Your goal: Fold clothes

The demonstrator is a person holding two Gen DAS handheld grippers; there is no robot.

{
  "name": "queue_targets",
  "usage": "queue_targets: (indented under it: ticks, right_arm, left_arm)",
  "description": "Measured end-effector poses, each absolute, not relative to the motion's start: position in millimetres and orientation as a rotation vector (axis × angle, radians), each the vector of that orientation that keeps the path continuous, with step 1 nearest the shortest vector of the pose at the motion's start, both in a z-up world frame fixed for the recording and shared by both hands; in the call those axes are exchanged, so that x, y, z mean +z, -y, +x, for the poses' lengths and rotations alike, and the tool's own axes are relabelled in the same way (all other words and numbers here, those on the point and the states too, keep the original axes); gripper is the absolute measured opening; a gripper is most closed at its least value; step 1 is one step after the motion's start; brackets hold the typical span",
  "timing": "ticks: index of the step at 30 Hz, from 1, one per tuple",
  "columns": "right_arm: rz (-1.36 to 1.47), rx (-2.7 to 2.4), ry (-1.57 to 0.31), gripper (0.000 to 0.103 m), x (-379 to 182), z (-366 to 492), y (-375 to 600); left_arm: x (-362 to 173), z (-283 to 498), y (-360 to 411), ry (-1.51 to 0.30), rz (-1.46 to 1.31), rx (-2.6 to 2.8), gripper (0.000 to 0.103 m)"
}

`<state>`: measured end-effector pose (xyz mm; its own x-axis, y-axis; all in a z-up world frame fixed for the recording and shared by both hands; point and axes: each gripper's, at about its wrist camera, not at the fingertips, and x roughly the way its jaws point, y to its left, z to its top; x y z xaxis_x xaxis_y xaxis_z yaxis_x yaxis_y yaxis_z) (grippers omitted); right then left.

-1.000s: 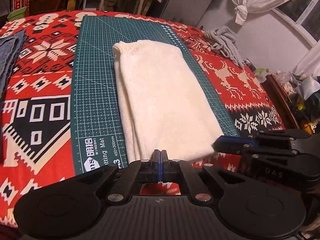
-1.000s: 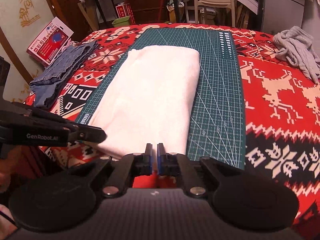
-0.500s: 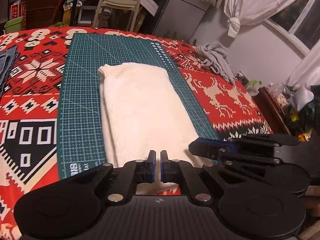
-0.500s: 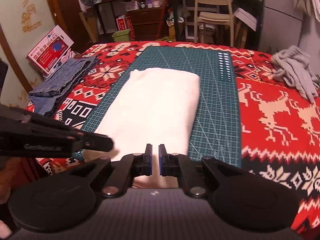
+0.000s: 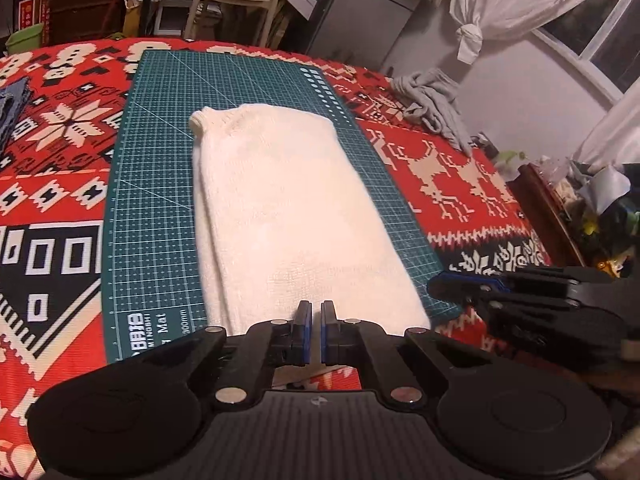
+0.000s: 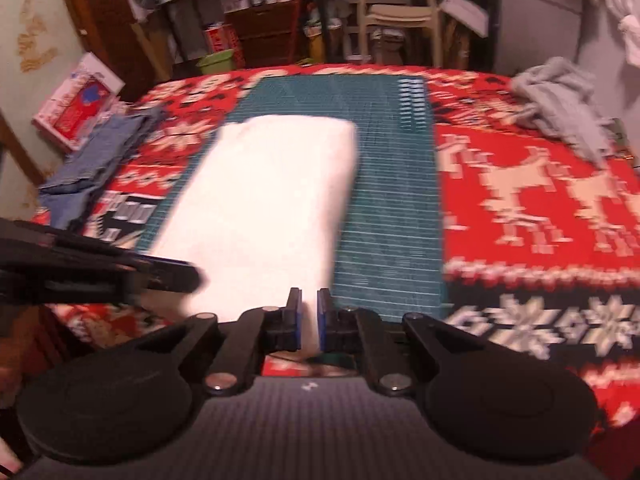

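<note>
Beside the cream sweater [image 5: 292,216], grey garment [image 5: 432,104] and jeans [image 6: 92,160]; both hand-held grippers clenched, empty.

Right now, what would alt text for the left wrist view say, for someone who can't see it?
A cream sweater, folded into a long strip, lies on a green mat over a red patterned blanket. The left claw, nearly shut and empty, sits at its near end; the right claw pokes in from the right. A grey garment lies crumpled beyond.

Both wrist cameras look steeply down from the near table edge, close above the cream sweater [image 5: 288,216]. The left view angles rightward, the right leftward; both share the green mat [image 6: 384,208].
</note>
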<state>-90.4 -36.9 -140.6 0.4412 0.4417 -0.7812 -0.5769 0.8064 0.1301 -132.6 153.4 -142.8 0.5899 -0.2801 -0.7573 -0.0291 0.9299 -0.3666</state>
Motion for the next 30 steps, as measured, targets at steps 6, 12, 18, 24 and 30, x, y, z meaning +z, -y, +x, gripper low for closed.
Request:
queue_targets:
  ticks: [6, 12, 18, 24, 30]
  right_arm:
    - [-0.198, 0.637, -0.895, 0.010, -152.3, -73.8, 40.8]
    - [-0.283, 0.710, -0.884, 0.007, -154.7, -84.4, 19.3]
    - [-0.322, 0.781, -0.901, 0.005, -151.2, -112.2, 22.8]
    - [-0.345, 0.818, -0.938, 0.006, -152.1, -129.9, 25.5]
    - [-0.301, 0.738, -0.902, 0.020, -149.6, -136.7, 30.2]
  left_arm:
    - [-140.2, -125.2, -128.7, -0.930, -0.295, -0.214, 0.002]
    - [-148.3, -121.6, -119.3, -0.968, -0.288, -0.235, 0.002]
    - [-151.5, -122.8, -121.1, -0.973, -0.316, -0.244, 0.002]
    - [-148.6, -127.5, -126.1, -0.969, -0.348, -0.257, 0.002]
    - [-148.4, -132.0, -129.0, -0.968, -0.366, -0.257, 0.002]
